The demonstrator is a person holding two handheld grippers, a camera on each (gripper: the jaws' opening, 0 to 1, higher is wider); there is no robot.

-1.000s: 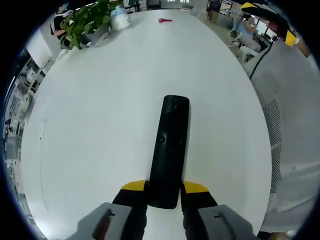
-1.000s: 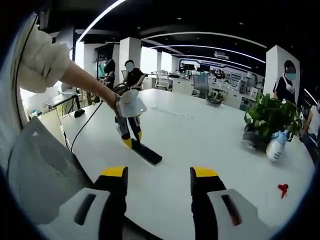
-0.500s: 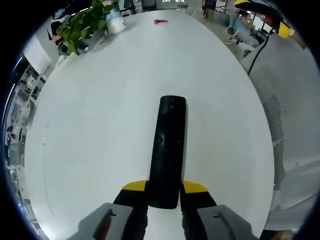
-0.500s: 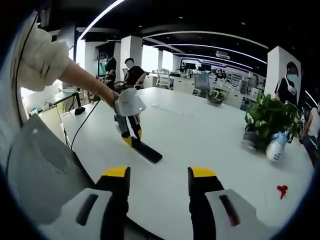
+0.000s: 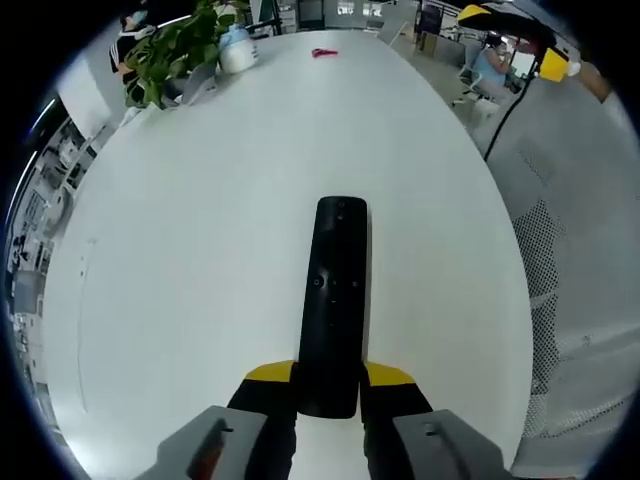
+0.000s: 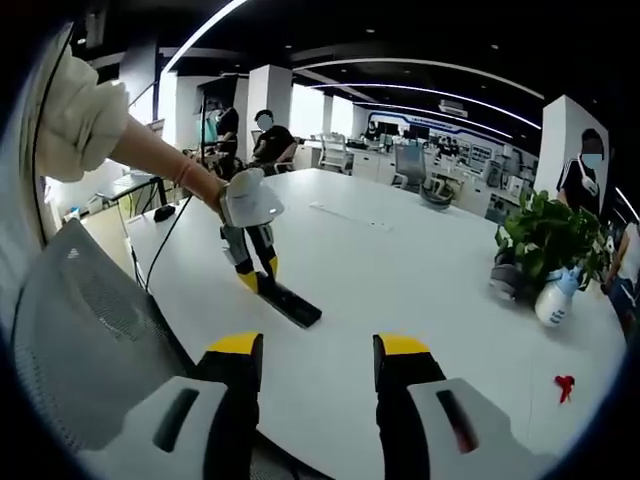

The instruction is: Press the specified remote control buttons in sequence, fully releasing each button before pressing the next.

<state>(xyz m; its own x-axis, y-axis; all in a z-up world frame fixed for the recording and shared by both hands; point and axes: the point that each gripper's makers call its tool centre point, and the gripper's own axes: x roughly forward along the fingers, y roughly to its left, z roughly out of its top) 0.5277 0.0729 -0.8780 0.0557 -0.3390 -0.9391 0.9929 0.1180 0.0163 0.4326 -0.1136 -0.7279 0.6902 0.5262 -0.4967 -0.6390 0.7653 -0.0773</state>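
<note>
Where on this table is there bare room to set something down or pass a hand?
The white table is bare on both sides of the remote held by the left gripper, and from its far tip up toward the plant. Things cluster at the far end: plant, white bottle, small red object.

remote (image 5: 333, 300): near end hidden between the left gripper's (image 5: 330, 376) jaws; button markings too small to read
red object (image 6: 565, 387): too small to identify
person's arm (image 6: 150, 160): cut off at the frame edge
chair (image 6: 80, 340): partly cut off
</note>
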